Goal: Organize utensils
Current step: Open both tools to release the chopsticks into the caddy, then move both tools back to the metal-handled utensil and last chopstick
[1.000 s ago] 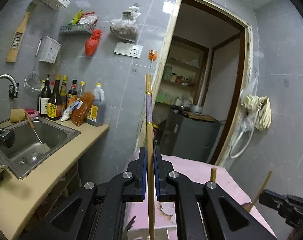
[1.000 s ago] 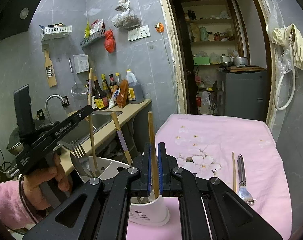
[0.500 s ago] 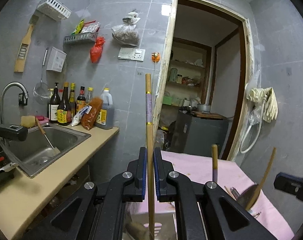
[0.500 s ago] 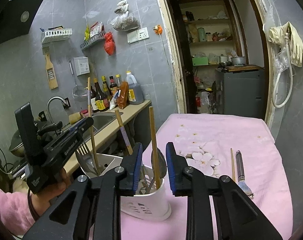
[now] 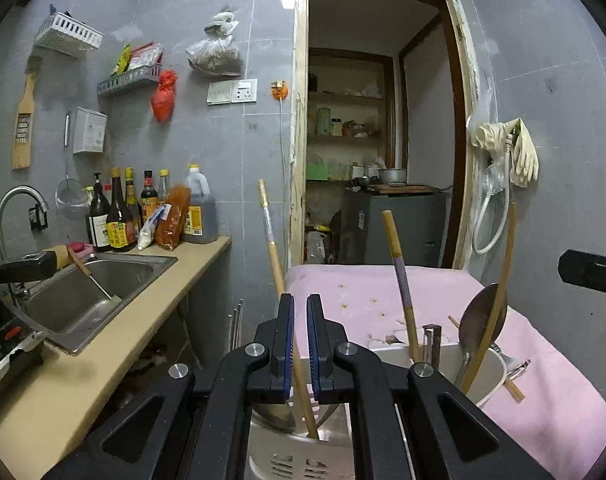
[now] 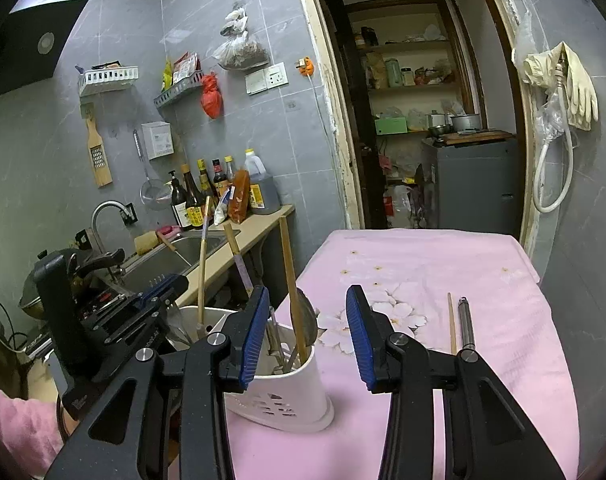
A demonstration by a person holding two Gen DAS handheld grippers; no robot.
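Between the left gripper's (image 5: 299,344) jaws, which are standing slightly apart, a wooden chopstick (image 5: 277,272) is leaning loose, its lower end sitting down in the white utensil holder (image 5: 287,466) just below them. The right gripper (image 6: 307,338) is hovering with its jaws spread wide and gripping nothing, the holder lying just below and between them on the pink cloth (image 6: 503,280). Beyond its right jaw, a lone chopstick (image 6: 451,322) and a metal handle (image 6: 465,324) are lying side by side.
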